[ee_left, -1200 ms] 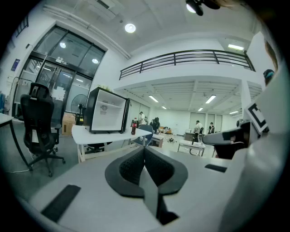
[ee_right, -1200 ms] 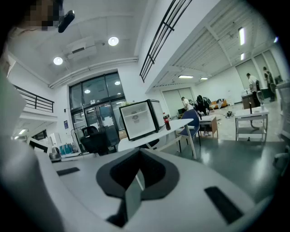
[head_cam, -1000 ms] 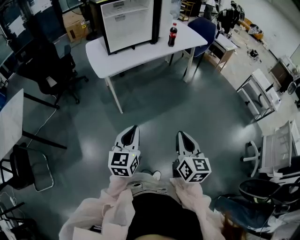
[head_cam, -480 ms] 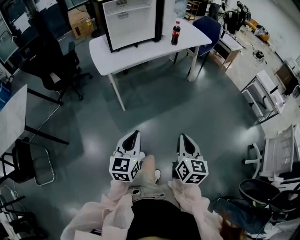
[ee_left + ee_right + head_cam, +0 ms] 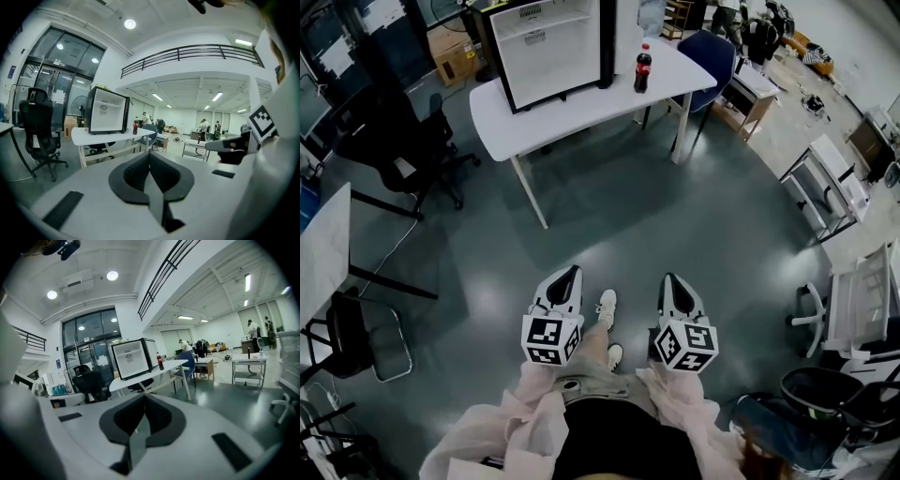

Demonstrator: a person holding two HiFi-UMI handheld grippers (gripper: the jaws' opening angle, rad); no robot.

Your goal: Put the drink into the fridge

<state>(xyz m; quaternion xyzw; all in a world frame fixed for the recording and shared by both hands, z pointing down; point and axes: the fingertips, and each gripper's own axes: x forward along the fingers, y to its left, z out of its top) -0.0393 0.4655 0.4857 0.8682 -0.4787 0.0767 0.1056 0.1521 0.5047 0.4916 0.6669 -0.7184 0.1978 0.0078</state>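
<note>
A dark cola bottle with a red label [image 5: 643, 70] stands upright on a white table [image 5: 581, 108], just right of a small fridge [image 5: 548, 47] whose door is open, showing a white inside. The bottle [image 5: 136, 127] and fridge [image 5: 108, 116] also show far off in the left gripper view, and the bottle [image 5: 160, 363] and fridge [image 5: 133, 358] in the right gripper view. My left gripper [image 5: 567, 275] and right gripper [image 5: 671, 283] are held low near my body, far from the table. Both are shut and hold nothing.
Black office chairs [image 5: 398, 141] stand left of the table, a blue chair [image 5: 708, 56] behind its right end. White racks and carts [image 5: 839, 187] line the right side. A second table edge [image 5: 319, 248] is at the left. Grey floor lies between me and the table.
The view has shifted slightly as I step forward; a foot now shows between the grippers. Both grippers keep their pose and stay shut.
</note>
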